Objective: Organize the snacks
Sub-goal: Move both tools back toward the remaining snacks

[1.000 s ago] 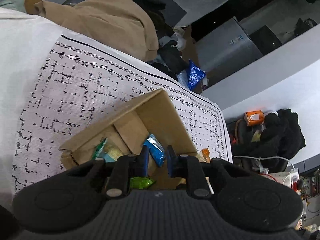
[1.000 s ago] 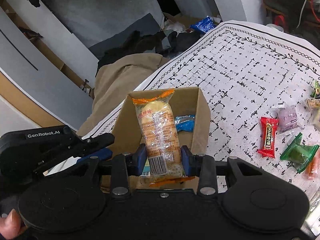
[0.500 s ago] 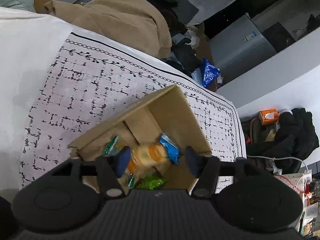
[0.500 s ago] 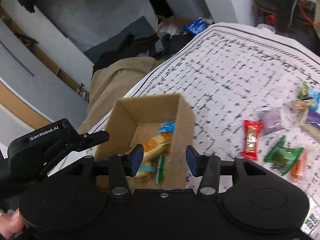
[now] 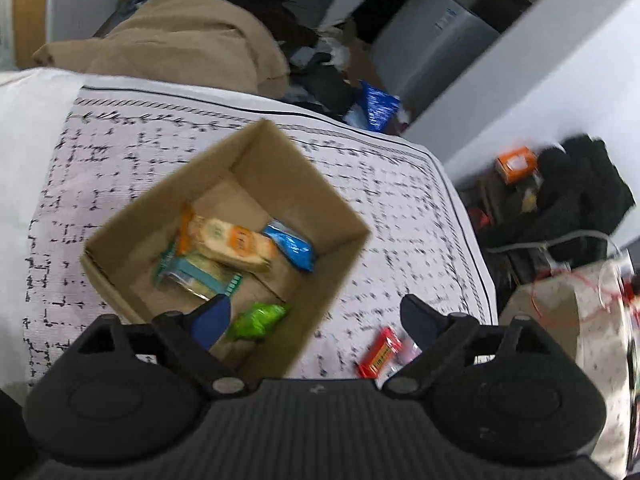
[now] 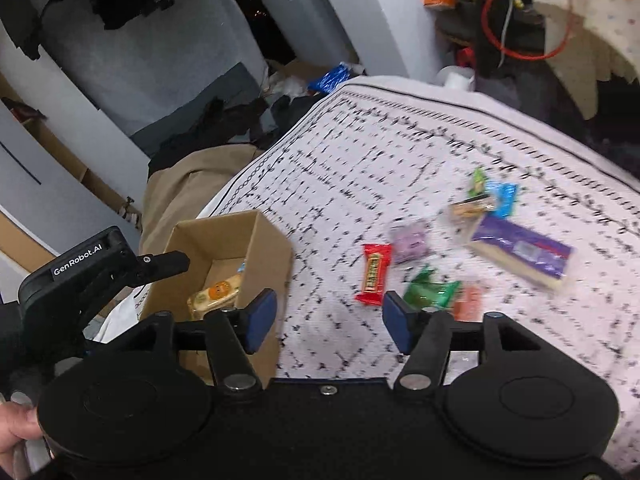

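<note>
An open cardboard box point(image 5: 280, 152) point(image 6: 264, 256) stands on the patterned cloth. Inside lie an orange-and-yellow cake packet point(image 5: 228, 242) point(image 6: 216, 294), a blue packet point(image 5: 290, 244), a teal packet point(image 5: 200, 276) and a green packet point(image 5: 258, 320). My left gripper point(image 5: 314, 320) hangs over the box's near corner, its jaws opening with nothing between them. My right gripper point(image 6: 328, 316) is right of the box, jaws opening and empty. Ahead of it lie a red bar point(image 6: 374, 274) point(image 5: 380, 352), a green packet point(image 6: 430, 292), a purple packet point(image 6: 408, 242) and a long purple box point(image 6: 524, 252).
More small snacks point(image 6: 492, 196) lie scattered at the cloth's far right. A tan garment point(image 5: 180, 40) is heaped past the table's far edge. Clutter, cables and a grey bin point(image 6: 304, 8) stand beyond. A person's hand point(image 6: 16, 428) shows at the lower left.
The right gripper let go of the cake packet, which now lies in the box, and swung right toward the loose snacks. The left gripper went from shut to wide open and shifted right.
</note>
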`<state>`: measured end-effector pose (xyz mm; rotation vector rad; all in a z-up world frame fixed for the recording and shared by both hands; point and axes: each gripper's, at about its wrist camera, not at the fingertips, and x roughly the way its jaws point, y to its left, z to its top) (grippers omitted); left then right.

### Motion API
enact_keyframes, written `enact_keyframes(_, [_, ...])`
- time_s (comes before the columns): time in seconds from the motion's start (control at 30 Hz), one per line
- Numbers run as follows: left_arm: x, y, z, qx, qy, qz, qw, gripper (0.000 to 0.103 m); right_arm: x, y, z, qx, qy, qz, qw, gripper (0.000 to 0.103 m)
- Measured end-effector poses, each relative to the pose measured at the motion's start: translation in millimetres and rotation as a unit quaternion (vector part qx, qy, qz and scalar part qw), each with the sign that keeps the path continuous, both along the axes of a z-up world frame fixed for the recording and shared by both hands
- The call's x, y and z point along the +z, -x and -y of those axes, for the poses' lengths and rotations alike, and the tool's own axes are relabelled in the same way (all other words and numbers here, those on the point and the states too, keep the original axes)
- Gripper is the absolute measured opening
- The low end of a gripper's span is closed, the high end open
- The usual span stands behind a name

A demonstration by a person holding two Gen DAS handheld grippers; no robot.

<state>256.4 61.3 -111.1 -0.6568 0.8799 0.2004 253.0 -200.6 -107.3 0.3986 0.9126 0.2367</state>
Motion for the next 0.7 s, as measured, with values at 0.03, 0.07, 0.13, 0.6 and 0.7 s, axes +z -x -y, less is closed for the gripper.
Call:
enact_keyframes(0.03, [2, 1, 5, -0.005, -0.005, 0.001, 1.0000, 0.095, 2, 3, 4, -0.003, 0.001, 0.000, 1.000, 0.063])
enact_keyframes(0.07, [4, 2, 11, -0.011, -0.009, 0.002, 0.9999, 0.095, 3, 5, 8, -0.004, 0.003, 0.001, 1.000, 0.065])
enact_keyframes(0.13, [7, 4, 20, -0.023, -0.016, 0.002, 0.9996, 0.096, 6, 11, 17, -0.011, 0.004, 0.003, 1.000, 0.070])
enact_keyframes(0.6, [10, 12, 77, -0.125, -0.037, -0.005, 0.9914, 0.102, 4, 47, 71, -0.063, 0.001, -0.004, 0.998, 0.078])
enact_keyframes(0.7, [8, 13, 87, -0.149, -0.030, -0.007, 0.9884, 0.102, -1, 52, 79, -0.071, 0.003, -0.010, 0.997, 0.078])
